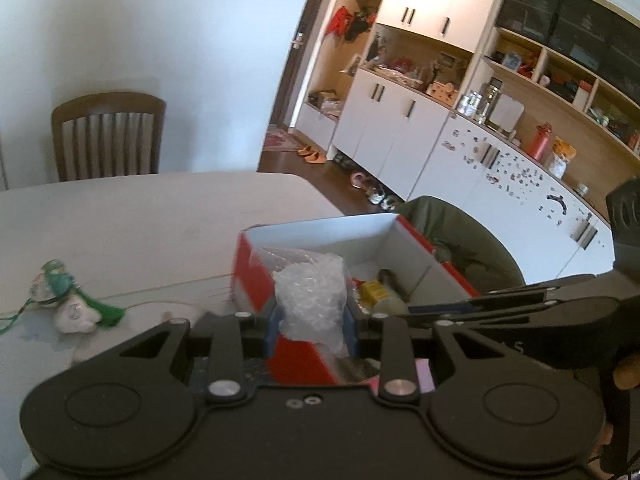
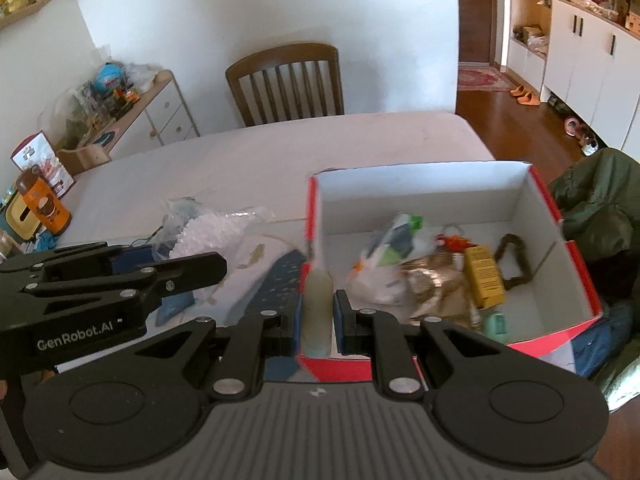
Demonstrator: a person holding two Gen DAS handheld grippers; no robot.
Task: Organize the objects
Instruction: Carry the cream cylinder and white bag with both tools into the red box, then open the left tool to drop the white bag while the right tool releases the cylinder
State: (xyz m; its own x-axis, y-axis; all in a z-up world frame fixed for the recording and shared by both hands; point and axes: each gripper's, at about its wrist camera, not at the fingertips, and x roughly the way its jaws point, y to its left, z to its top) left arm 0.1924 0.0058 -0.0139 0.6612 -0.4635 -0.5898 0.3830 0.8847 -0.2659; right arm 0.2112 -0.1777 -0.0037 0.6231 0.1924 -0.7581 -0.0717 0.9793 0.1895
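Both grippers hold things at the near left corner of the red box (image 2: 576, 248) on the table (image 2: 280, 152).

The left gripper (image 1: 310, 320) pinches a clear bag of white pellets (image 1: 310, 292) between its blue pads, the bag standing upright above the box's near left wall. The right gripper (image 2: 318, 320) is clamped on a pale, greenish tube-shaped object (image 2: 318, 308), whose long axis runs forward along the fingers, its far end pointing over the box's left wall. Each gripper reaches forward, roughly level, and in the right wrist view the left one comes in from the left. Inside the box lie a yellow carton (image 2: 484, 276), a crumpled gold wrapper (image 2: 436, 284) and a white plastic bag (image 2: 384, 264). Beyond the far table edge stands a wooden chair (image 2: 286, 84).
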